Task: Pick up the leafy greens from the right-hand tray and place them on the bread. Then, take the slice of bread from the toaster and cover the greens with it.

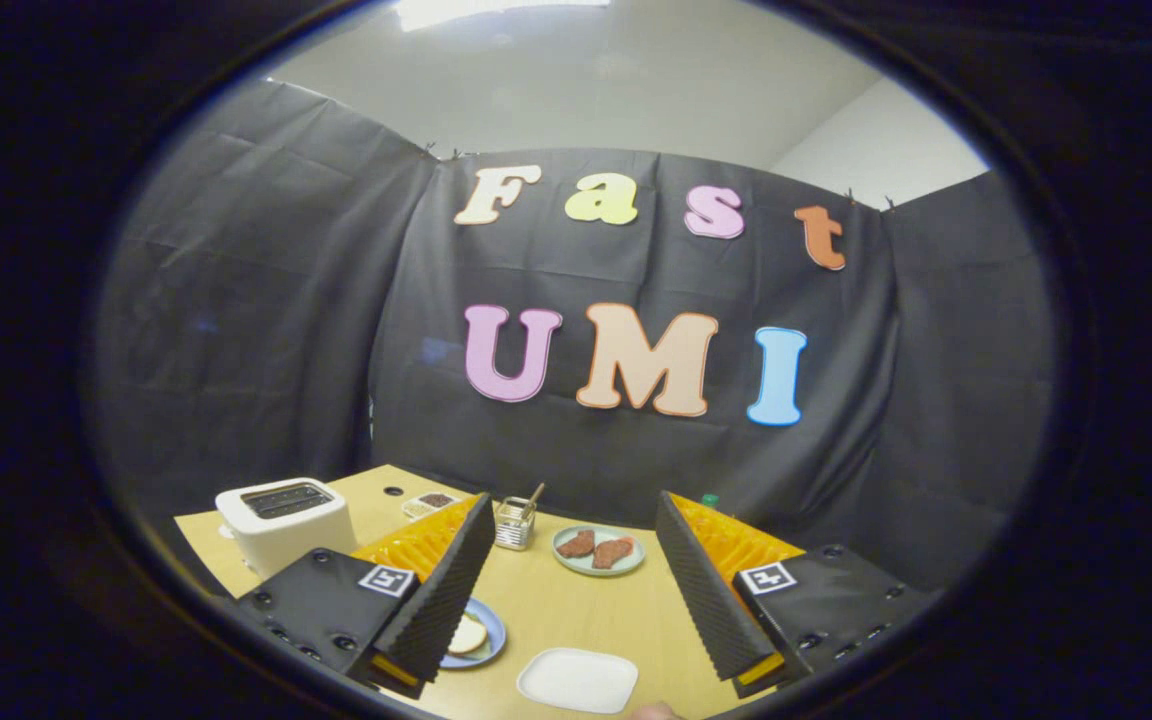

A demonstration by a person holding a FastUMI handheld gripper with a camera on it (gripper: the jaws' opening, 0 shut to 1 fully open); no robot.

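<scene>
I'm holding my tongs [576,590] w/ fingers spread wide, gripping nothing. Bread [467,635] is sitting on a blue plate [489,640] at 7 o'clock by the left finger: light, soft, so pinch the edges gently. Can't spot greens; toaster [284,520] at 10.

The table [576,610] looks like pale, smooth, matt wood. On it, the toaster [284,520] has a glossy white plastic shell; beside it, the gripper's [576,590] spread-apart fingers [451,590] carry ribbed, matt pads.

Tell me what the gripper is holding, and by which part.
Nothing. The gripper is open, its fingers wide apart above the wooden table, with the white tray and the plate of meat between them.
</scene>
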